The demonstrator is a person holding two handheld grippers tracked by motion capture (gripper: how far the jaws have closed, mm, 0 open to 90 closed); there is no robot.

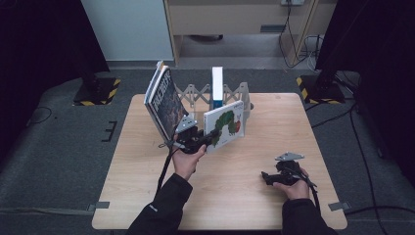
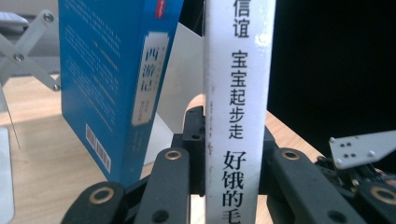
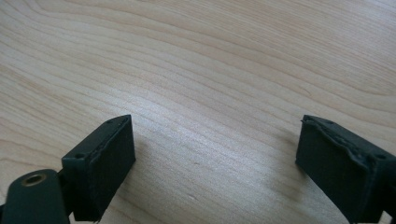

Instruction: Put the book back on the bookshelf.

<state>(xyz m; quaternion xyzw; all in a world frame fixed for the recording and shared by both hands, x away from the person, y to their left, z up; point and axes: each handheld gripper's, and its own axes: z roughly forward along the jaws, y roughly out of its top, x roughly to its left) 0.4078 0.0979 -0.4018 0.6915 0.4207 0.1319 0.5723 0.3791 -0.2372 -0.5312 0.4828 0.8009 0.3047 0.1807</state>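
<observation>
Caterpillar book [image 1: 224, 124] clamped upright in left gripper [image 1: 208, 137] fingers.

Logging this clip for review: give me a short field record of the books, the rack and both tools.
Held item: caterpillar picture book, clamped at its spine by the left tool
Left tool state: shut on the book
Right tool: open, nothing between its pads, low over bare table
Rack: grey folding rack at the table's far edge
Other books: blue book upright in the rack; dark-covered book leaning at the left end
</observation>
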